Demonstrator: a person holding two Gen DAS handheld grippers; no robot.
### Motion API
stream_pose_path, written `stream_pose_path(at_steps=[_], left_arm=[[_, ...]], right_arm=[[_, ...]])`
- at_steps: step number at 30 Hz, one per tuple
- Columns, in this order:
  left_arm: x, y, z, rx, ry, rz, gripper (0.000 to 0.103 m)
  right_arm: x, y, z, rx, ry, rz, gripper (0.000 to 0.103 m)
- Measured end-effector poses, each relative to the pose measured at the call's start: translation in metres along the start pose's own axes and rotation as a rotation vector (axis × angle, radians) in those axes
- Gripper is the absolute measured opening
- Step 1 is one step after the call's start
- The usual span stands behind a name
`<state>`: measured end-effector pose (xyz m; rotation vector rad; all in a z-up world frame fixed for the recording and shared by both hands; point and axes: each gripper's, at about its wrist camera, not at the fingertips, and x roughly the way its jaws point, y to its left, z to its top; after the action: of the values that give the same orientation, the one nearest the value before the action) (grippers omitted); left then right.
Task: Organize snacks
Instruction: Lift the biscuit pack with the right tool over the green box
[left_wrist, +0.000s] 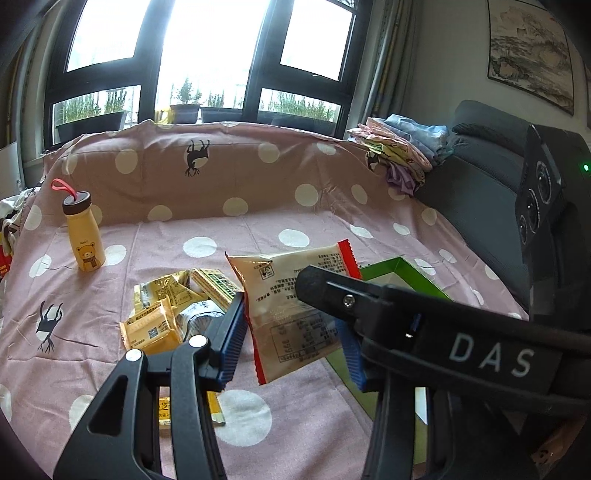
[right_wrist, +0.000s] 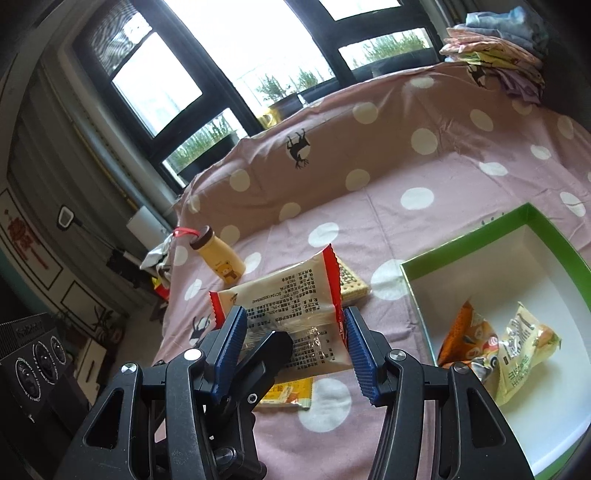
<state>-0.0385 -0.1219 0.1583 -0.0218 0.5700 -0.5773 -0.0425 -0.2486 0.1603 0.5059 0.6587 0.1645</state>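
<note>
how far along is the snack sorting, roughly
Early. Two snack packs already lie in the green box. In hand: both the left gripper and right gripper hold one red-edged packet in their jaws above the bed. Left: the yellow packets piled on the sheet.

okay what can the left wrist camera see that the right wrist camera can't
Only the left wrist view shows the pile of yellow snack packets on the bedspread and the framed painting on the wall. Only the right wrist view shows inside the green box, where an orange packet and a pale yellow packet lie. Both show the red-edged snack packet held between the left gripper and right gripper, plus the yellow bear bottle.
</note>
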Motion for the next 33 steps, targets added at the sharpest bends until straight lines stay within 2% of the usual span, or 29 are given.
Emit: stream_pose_path(at_steps=[33], left_arm=[[0.042, -0.073, 0.004, 0.106, 0.067, -0.096, 0.046]], right_arm=[[-0.04, -0.08, 0.008, 0.197, -0.068, -0.083, 0.057]])
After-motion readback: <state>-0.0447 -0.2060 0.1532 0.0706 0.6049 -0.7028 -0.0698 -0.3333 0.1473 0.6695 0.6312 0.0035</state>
